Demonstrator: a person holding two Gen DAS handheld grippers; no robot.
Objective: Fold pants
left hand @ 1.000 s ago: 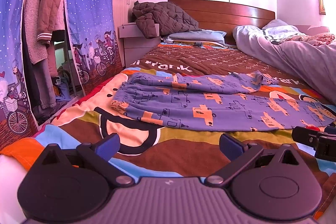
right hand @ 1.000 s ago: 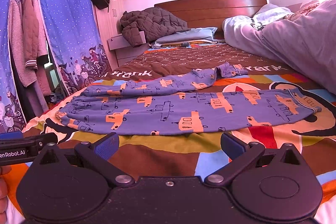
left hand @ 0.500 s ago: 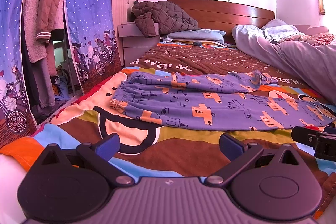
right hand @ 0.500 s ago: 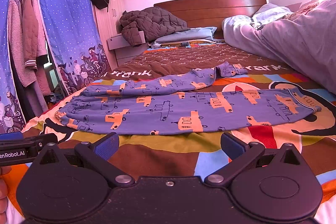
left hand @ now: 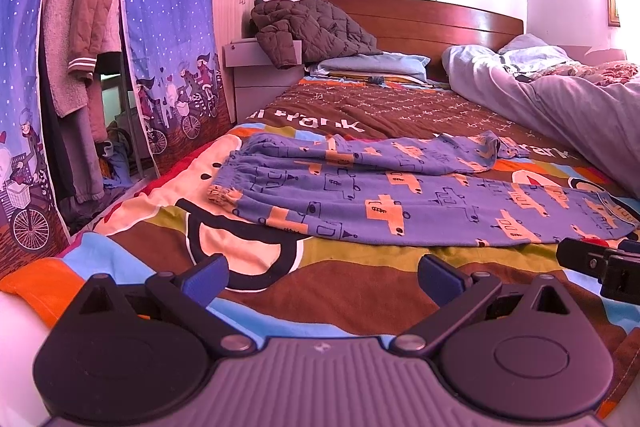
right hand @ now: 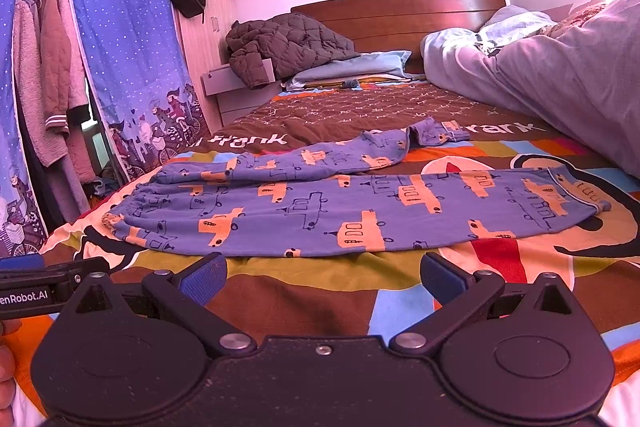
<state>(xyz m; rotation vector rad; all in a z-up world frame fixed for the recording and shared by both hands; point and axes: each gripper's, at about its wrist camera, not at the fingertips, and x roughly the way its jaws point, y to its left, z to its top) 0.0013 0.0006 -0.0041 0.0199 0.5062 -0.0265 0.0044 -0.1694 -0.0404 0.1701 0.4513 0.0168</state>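
Blue pants with orange car prints lie spread flat across the bed, waistband at the left, legs reaching right. They also show in the right wrist view, the far leg bent and its cuff folded over. My left gripper is open and empty, low over the bedspread just in front of the pants' near edge. My right gripper is open and empty, likewise short of the near edge. Each gripper's body shows at the edge of the other's view.
A patterned bedspread covers the bed. A grey duvet is heaped at the right. A brown jacket and pillows lie by the wooden headboard. A blue curtain and hanging clothes stand at the left.
The left wrist view has shifted very slightly; the pants sit a touch lower in it. The right gripper and the pants have not moved. Both grippers stay open.
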